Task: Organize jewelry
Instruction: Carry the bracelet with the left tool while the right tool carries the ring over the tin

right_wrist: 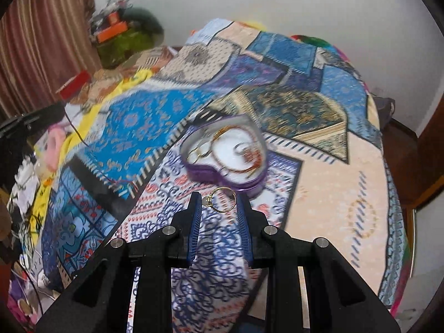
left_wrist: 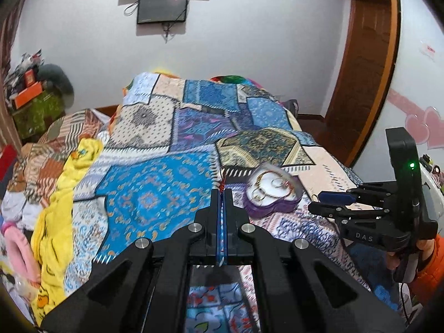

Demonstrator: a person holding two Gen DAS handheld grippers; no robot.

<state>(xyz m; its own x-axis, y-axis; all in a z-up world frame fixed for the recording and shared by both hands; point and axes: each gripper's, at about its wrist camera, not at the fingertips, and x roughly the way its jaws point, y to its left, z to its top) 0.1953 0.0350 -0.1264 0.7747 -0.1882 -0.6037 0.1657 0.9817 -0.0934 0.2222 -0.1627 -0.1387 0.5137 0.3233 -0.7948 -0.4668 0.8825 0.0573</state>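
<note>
jaws of the right gripper (right_wrist: 219, 204) stand partly apart with a gold ring (right_wrist: 221, 200) spanning the gap between the blue pads, its band touching the right pad and its small stone setting against the left one. the ring lies nearly flat, its opening facing up toward the camera, and its widest line runs across from pad to pad. just beyond the tips, toward the far end of the bed, sits a heart-shaped jewelry box (right_wrist: 226, 152) with purple walls and a white lining, the point of the heart turned toward the bed's right edge. gold hoops and a thin chain lie inside it, blurred.

jaws of the left gripper (left_wrist: 221, 191) are pressed together on a thin reddish cord (left_wrist: 222, 179), which sticks up and slightly left out of the tips; what hangs on it i cannot tell. in the right wrist view the same cord trails from that gripper at the left rim down across the blue patch of the patchwork bedspread (right_wrist: 333, 194).

from the left wrist view the box (left_wrist: 270, 191) rests on the bedspread (left_wrist: 155, 188) near the bed's right edge, just right of the left gripper's tips, and the right gripper (left_wrist: 323, 201) reaches in from the right with its tips close to the box. a yellow cloth (left_wrist: 69, 194) is bunched along the bed's left edge.
</note>
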